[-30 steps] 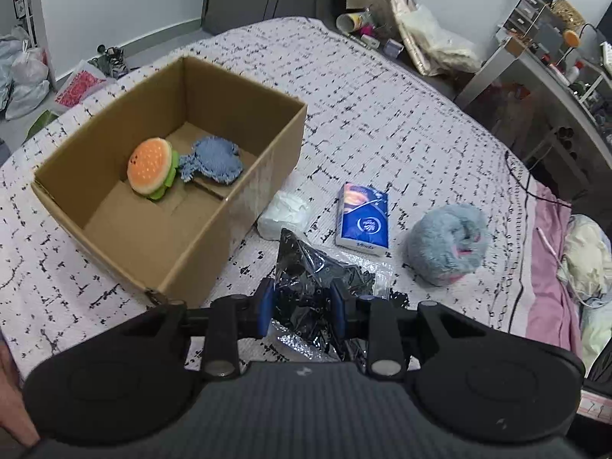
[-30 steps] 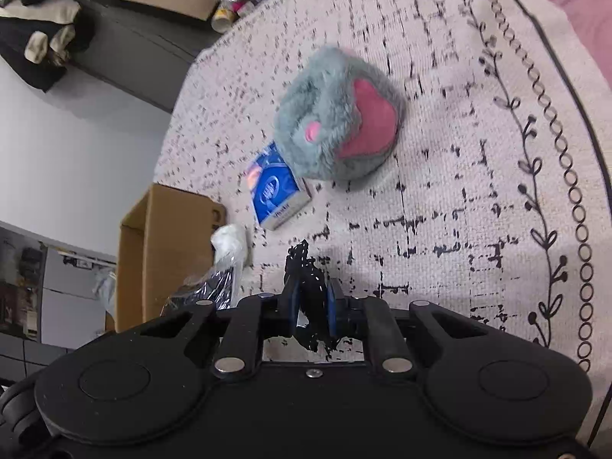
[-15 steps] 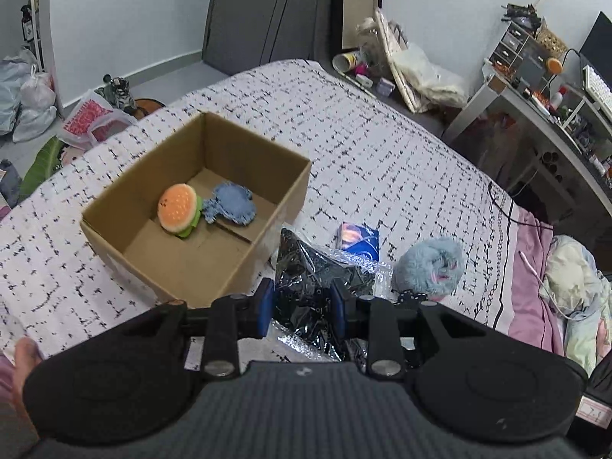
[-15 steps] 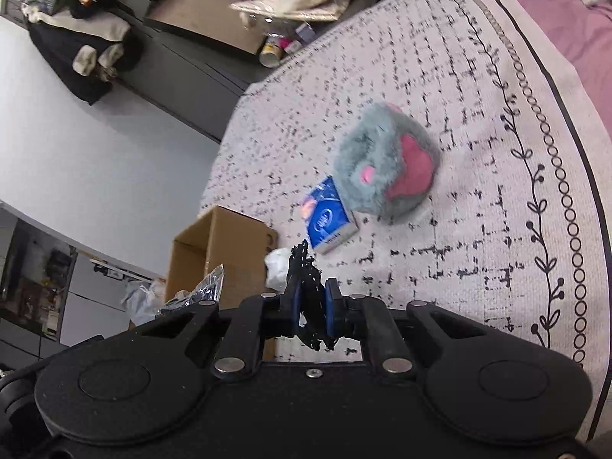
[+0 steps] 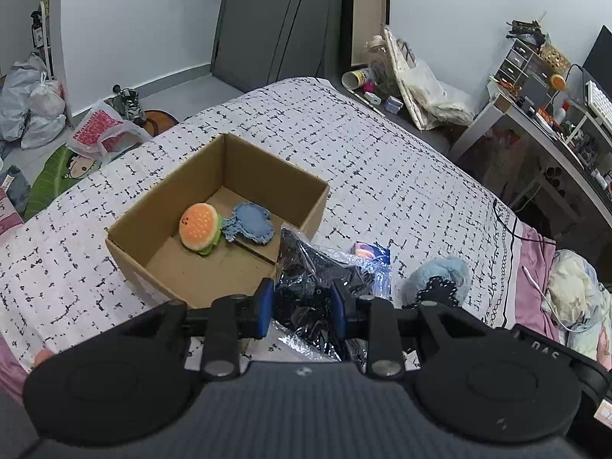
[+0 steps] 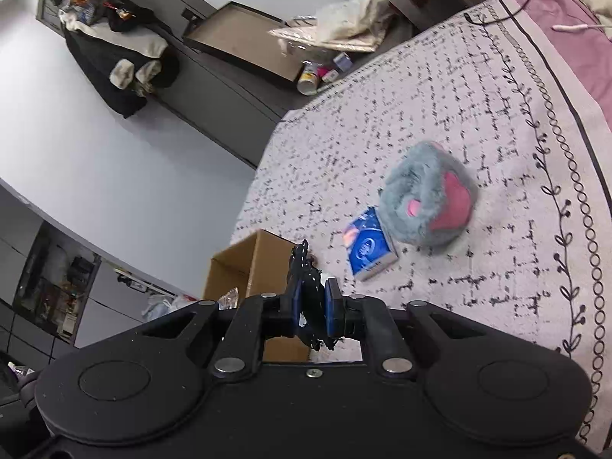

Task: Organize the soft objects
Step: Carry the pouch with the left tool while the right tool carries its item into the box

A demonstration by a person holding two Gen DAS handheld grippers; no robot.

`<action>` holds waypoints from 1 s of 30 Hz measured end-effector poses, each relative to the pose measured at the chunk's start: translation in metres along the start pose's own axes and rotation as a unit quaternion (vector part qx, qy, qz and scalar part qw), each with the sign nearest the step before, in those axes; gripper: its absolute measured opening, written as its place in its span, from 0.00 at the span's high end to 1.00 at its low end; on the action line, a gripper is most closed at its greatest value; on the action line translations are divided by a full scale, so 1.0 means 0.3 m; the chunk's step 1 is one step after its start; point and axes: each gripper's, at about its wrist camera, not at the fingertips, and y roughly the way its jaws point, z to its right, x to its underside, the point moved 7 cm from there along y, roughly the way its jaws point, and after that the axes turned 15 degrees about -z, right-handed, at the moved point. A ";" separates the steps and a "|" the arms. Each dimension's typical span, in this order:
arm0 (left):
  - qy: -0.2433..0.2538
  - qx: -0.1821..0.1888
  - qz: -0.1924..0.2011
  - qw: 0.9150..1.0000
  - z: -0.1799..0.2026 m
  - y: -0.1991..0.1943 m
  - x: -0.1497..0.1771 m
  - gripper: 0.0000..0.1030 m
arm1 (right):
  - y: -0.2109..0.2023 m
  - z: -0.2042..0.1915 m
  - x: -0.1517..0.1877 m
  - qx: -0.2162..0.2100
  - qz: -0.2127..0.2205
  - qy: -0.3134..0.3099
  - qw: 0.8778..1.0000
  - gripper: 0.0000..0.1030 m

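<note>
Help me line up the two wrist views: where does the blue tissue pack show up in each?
Left wrist: the blue tissue pack lies right of centre on the bedspread, mostly hidden behind the black plastic bag.
Right wrist: it lies in full view just below centre, beside the grey plush.
Shared landmark: the cardboard box, left of the pack in both views.

Both wrist views angled down over bed (image 5: 382, 160), sharing cardboard box (image 5: 267, 176), grey plush (image 6: 428, 206)

Orange-green burger plush (image 5: 199, 228), brown box (image 5: 160, 206), grey-pink plush (image 6: 430, 202)
</note>
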 end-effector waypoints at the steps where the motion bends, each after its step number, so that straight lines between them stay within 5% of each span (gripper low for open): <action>1: -0.001 0.000 0.001 1.000 -0.006 -0.002 -0.004 0.71 | 0.000 -0.003 -0.002 -0.002 0.002 -0.001 1.000 0.88; 30: -0.047 0.001 0.008 0.999 -0.312 0.090 -0.201 0.71 | 0.156 -0.238 -0.039 -0.016 0.032 -0.086 0.996 0.88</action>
